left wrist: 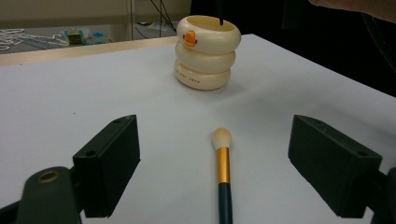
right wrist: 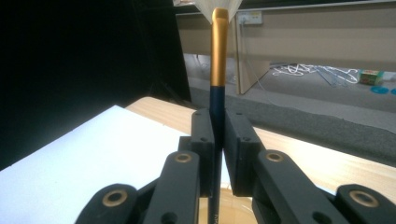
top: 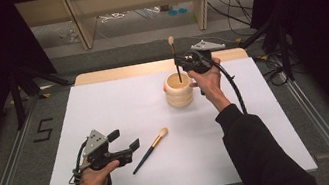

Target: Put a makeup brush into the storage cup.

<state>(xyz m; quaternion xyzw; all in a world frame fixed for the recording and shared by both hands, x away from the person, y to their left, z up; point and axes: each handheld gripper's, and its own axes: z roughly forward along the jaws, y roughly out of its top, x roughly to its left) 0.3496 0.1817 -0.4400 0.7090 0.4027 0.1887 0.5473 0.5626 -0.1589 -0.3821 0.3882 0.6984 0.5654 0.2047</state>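
- The right gripper [top: 179,62] is clamped on a makeup brush [top: 175,59], held upright with the pale bristle head on top and the dark handle end reaching down into the mouth of the holder.
- In the right gripper view the two black jaws press flat against the brush [right wrist: 218,70] on either side, at the dark blue part of the handle just below the gold ferrule — no gap shows between pads and handle.
- The holder is a cream brush cup [top: 178,89] shaped like three stacked rings, standing upright on the white table mat [top: 104,107], towards the far side and right of the middle. In the left gripper view the cup [left wrist: 205,51] carries a small orange mark on its top ring, and a dark handle tip dips inside its rim.
- The left gripper [top: 127,140] rests low over the near left part of the mat, its jaws spread wide and holding nothing.
- A second makeup brush [top: 151,149] lies flat on the mat just right of the left gripper, bristles pointing away towards the cup. In the left gripper view this brush [left wrist: 223,163] lies between the two open jaws — touching neither — and well apart from the cup.
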